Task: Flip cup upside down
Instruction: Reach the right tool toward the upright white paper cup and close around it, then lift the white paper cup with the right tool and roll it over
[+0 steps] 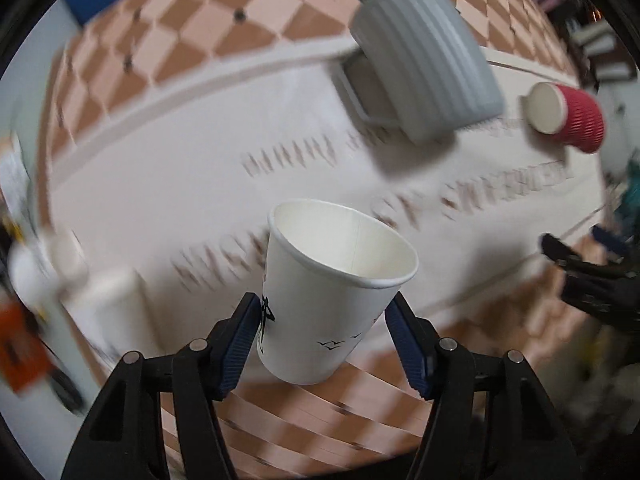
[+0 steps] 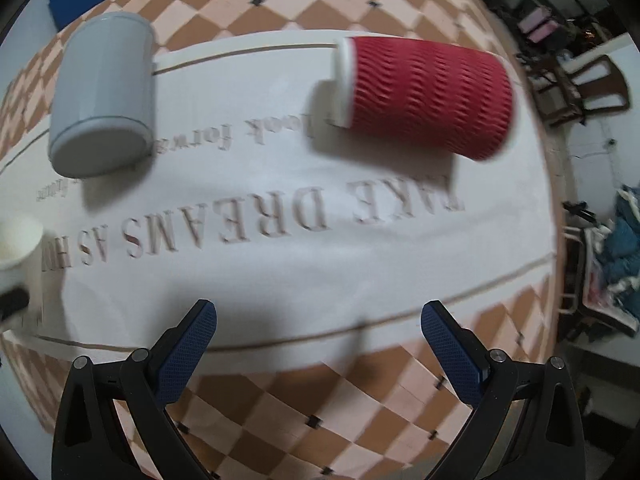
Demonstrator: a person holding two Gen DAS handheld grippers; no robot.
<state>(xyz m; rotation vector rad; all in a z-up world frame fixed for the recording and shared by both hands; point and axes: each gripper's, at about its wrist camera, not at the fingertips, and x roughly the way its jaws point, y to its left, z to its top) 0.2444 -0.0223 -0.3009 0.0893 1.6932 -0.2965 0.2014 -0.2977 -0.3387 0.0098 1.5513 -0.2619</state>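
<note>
Left gripper [image 1: 322, 344] is clamped on the white paper cup [image 1: 332, 296], blue pads pressing both side walls low on the body; cup is lifted off the white printed mat [image 1: 200, 152] and held over its near edge, mouth open toward the far side, tilted, empty inside. So it's grasped and raised, rotation looks at most partly done, mouth not facing down yet. Left to do, by my read: finish turning it over and set it rim-down on the mat. Right gripper [image 2: 320, 346] has jaws wide apart, holding nothing, hovering above the mat's near edge. Grey ribbed mug [image 1: 428, 60] and red ribbed cup [image 1: 568, 116] sit near the mat's far edge; heavy motion blur, so their poses are unclear
</note>
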